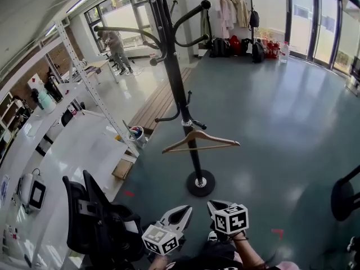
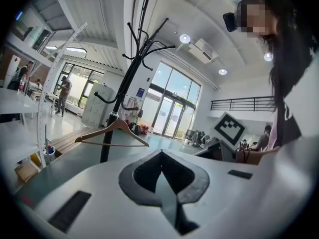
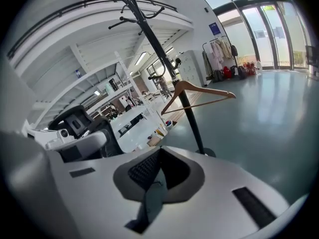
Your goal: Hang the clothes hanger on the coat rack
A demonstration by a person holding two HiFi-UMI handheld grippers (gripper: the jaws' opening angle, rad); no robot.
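Note:
The black coat rack (image 1: 173, 75) stands on its round base (image 1: 201, 183) on the grey floor ahead of me. A wooden clothes hanger (image 1: 201, 140) hangs from a low hook on its pole, free of both grippers. The same hanger (image 2: 112, 131) shows left of centre in the left gripper view, and the hanger (image 3: 197, 90) shows above centre in the right gripper view. My left gripper (image 1: 179, 215) and right gripper (image 1: 217, 207) are low in the head view, short of the base. The left gripper (image 2: 160, 153) is shut and empty. The right gripper (image 3: 159, 150) is shut and empty too.
A black office chair (image 1: 94, 218) stands close at my left beside white desks (image 1: 67, 151). A cardboard box (image 1: 122, 169) and a bucket (image 1: 136, 134) lie left of the rack, with a wooden platform (image 1: 160, 103) behind. A clothes rail (image 1: 230, 10) and a person (image 1: 115, 49) are far back.

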